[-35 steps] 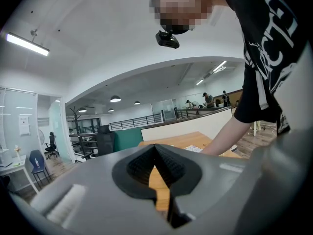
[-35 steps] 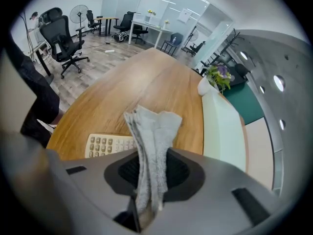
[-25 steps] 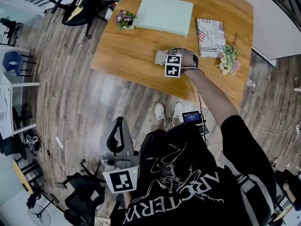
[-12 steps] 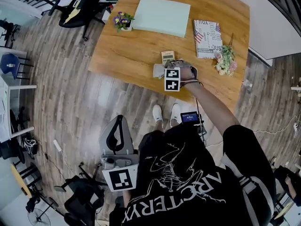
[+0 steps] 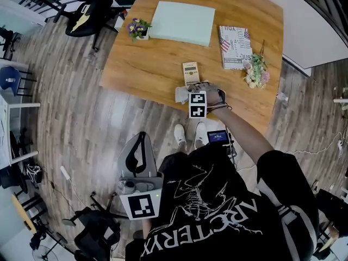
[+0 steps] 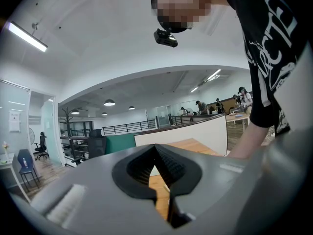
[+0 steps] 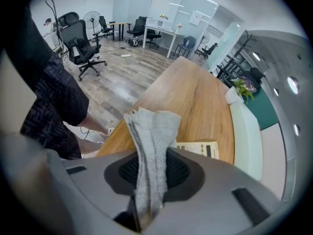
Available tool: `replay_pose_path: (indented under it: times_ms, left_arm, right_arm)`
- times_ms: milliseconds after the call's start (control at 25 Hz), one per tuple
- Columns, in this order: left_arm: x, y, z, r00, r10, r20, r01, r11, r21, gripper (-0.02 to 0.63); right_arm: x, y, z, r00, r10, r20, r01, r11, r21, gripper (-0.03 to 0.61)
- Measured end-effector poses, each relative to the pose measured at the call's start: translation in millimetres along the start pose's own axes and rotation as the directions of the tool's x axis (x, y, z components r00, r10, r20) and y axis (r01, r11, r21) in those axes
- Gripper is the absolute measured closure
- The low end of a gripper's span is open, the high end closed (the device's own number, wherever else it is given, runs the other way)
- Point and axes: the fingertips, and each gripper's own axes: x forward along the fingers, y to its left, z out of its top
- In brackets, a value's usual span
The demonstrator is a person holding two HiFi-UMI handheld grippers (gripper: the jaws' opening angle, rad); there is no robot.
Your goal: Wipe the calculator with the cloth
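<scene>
The head camera looks steeply down from above the person [image 5: 217, 211], taking in the whole bench [image 5: 157, 58] and the floor [image 5: 76, 107] from afar. The left tool [image 5: 140, 141] hangs low at the person's side. Its camera tilts upward along its own jaws toward the ceiling [image 6: 98, 43], catching only a sliver of bench. The right tool [image 5: 190, 94] camera sits just above the bench's near edge, looking along it. It shares the calculator [image 5: 190, 72], cloth [image 5: 181, 95] and pale pad [image 5: 182, 19] with the head view.
</scene>
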Motion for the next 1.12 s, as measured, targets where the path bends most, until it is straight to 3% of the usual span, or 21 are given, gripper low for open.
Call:
replay_pose_path:
  times_ms: [200, 520, 680, 800, 960, 1040, 1120]
  left_arm:
    - [-0.2, 2.1, 1.0, 1.0, 0.014, 0.004, -0.014, 1.0, -0.003, 0.604]
    - [3.3, 2.9, 3.4, 1.0, 0.004, 0.015, -0.004, 1.0, 0.0, 0.604]
    - [8.7, 0.5, 7.2, 0.999, -0.026, 0.039, 0.026, 1.0, -0.003, 0.604]
    - [17.3, -4.0, 11.9, 0.996, -0.063, 0.063, 0.063, 0.998, -0.007, 0.604]
    - [27.0, -10.0, 19.3, 0.989, -0.113, 0.093, 0.114, 0.994, -0.003, 0.604]
    - [30.7, -13.6, 22.3, 0.985, -0.137, 0.109, 0.138, 0.99, 0.005, 0.604]
    - [34.4, -17.4, 24.5, 0.98, -0.161, 0.12, 0.16, 0.987, 0.015, 0.604]
  right_arm:
    - [9.9, 26.9, 0.4, 0.998, 0.065, -0.001, -0.065, 0.998, -0.005, 0.485]
    - [7.7, 26.9, 3.7, 0.998, 0.054, 0.032, -0.055, 0.997, 0.053, 0.485]
    - [-18.0, 30.5, 12.4, 0.994, 0.034, 0.108, -0.051, 0.986, 0.156, 0.485]
    - [-55.8, 16.9, 12.3, 0.984, -0.04, 0.172, -0.012, 0.957, 0.291, 0.485]
    - [-137.5, -20.9, 13.5, 0.935, -0.222, 0.276, 0.072, 0.882, 0.466, 0.485]
    - [-187.7, -39.9, 12.2, 0.883, -0.332, 0.331, 0.108, 0.832, 0.545, 0.485]
    - [-241.8, -55.9, 9.5, 0.806, -0.449, 0.387, 0.128, 0.77, 0.625, 0.485]
